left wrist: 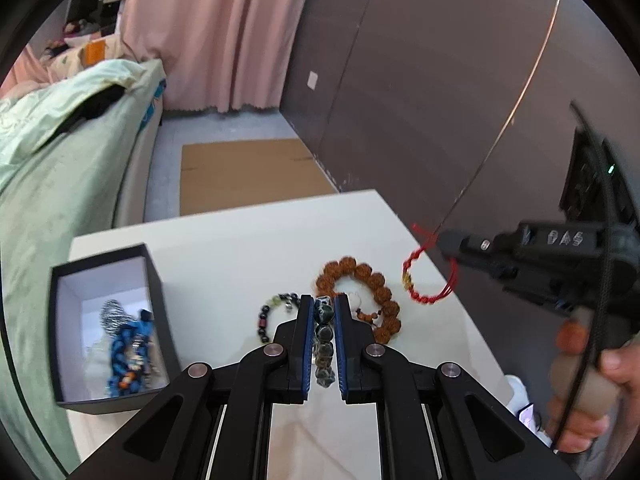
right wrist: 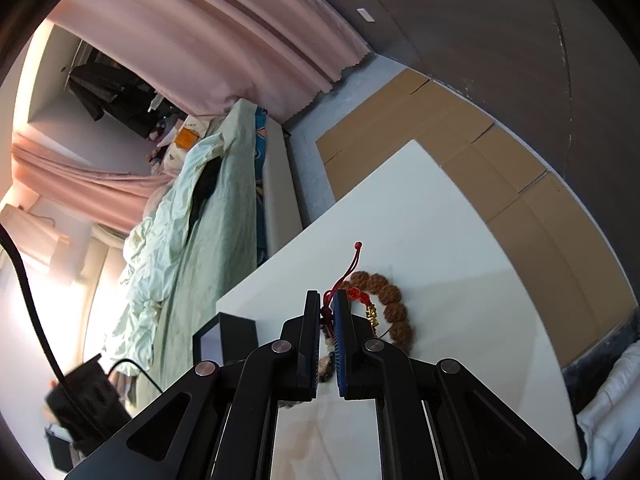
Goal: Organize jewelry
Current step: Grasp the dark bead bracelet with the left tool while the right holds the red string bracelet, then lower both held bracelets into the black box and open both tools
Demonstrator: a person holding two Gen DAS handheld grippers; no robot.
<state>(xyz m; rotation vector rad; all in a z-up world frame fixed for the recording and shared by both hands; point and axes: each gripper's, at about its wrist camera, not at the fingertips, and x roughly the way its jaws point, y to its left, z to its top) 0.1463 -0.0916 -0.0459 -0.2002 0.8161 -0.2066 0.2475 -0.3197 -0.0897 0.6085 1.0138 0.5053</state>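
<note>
My left gripper [left wrist: 323, 308] is shut on a dark stone bead bracelet [left wrist: 324, 344], held above the white table [left wrist: 224, 248]. A brown seed bracelet [left wrist: 372, 284] and a small black bead bracelet [left wrist: 268, 316] lie on the table under it. My right gripper [left wrist: 440, 238] is shut on a red cord bracelet [left wrist: 424, 280] with a gold charm, which hangs in the air to the right. In the right wrist view that gripper [right wrist: 329, 296] pinches the red cord [right wrist: 340, 280] above the brown bracelet [right wrist: 392, 304]. A black open box [left wrist: 108, 328] at left holds blue beads and other jewelry.
A bed with a green cover [left wrist: 52, 168] runs along the table's left side. Flat cardboard [left wrist: 248, 176] lies on the floor beyond the table. A dark wall panel [left wrist: 440, 100] stands to the right. Pink curtains [left wrist: 216, 32] hang behind.
</note>
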